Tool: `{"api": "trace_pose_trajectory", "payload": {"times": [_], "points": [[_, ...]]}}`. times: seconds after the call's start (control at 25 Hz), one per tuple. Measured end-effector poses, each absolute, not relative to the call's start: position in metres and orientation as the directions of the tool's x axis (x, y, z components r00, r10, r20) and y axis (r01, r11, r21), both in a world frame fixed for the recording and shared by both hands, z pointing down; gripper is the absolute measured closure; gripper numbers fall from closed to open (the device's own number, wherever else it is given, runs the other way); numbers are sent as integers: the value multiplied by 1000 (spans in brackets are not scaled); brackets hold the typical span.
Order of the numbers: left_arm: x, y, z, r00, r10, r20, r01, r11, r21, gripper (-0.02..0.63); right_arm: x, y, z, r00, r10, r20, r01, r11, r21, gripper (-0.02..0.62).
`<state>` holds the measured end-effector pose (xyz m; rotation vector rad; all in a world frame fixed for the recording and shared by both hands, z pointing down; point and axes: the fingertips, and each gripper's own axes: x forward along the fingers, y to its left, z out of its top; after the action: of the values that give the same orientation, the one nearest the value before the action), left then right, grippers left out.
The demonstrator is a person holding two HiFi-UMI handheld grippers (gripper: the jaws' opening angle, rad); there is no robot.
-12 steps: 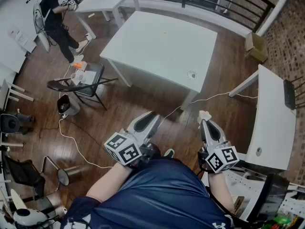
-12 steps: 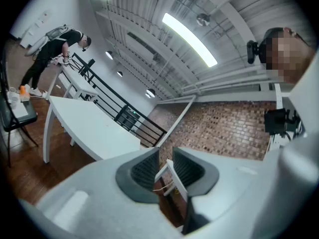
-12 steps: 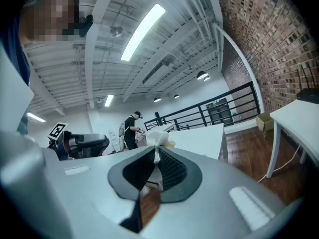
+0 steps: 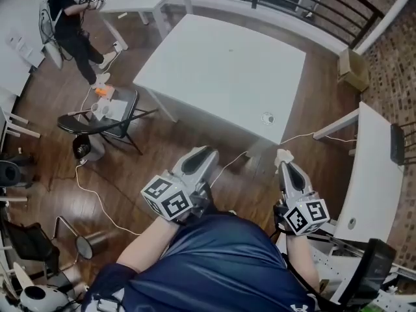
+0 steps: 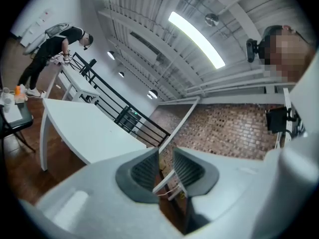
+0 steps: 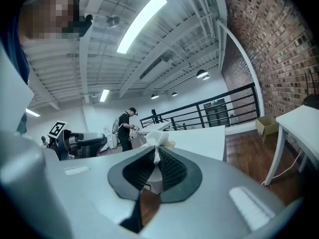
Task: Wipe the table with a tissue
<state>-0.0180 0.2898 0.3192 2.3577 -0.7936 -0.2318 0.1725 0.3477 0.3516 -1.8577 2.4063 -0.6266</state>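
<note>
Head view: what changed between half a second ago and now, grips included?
The white table shows slightly larger, and its near corner sits lower in the head view, closer to both grippers. The wearer seems to have edged toward it. Nothing was taken or let go. Unchanged: the right gripper stays shut on the tissue. The left gripper is empty with its jaws slightly apart. Both are short of the table.

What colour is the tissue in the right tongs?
White. The tissue shows best in the right gripper view, clamped between the right tongs.
</note>
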Motion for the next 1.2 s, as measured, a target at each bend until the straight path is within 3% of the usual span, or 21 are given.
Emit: {"api": "trace_pose_trajectory", "payload": {"times": [0.32,0.56,0.8,1.04,1.16,1.2], "points": [[-26,137,327,873,-487,12,-382,-669,637,518,144,202,355,-215,-934,284,-952,136,-275,569],[-21,43,313,935,-353,-24,-264,-741,617,514,107,99,343,-283,-889,359,-950,209,-230,569],[6,6,307,978,-196,-65,-103,-735,670,477,56,54,338,-421,-799,429,-905,404,-136,569],[38,21,313,996,21,91,-34,-826,563,414,28,42,353,-493,-675,549,-772,630,82,569],[46,22,337,977,68,200,-56,-828,558,418,23,37,359,-535,-635,557,-710,695,111,569],[48,19,344,976,64,208,-69,-815,576,453,23,35,360,-549,-629,551,-700,706,108,569]]}}
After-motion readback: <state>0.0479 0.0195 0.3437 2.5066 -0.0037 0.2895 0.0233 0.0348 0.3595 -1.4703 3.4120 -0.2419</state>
